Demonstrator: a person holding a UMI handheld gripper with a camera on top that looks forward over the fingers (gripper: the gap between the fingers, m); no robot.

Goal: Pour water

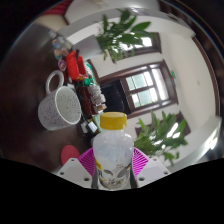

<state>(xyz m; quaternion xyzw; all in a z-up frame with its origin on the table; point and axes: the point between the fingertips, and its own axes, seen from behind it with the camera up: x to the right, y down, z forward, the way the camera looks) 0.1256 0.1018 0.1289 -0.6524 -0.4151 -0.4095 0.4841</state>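
The gripper (112, 172) pinches a yellow-capped water bottle (112, 152) between its pink pads, lifted; the white mug (59, 103) waits beyond. Next, seemingly: carry over and tilt.

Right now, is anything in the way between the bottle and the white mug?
Nothing visible. The bottle sits between the tool fingers, held by them, and the mug is up ahead to its left with open space between.
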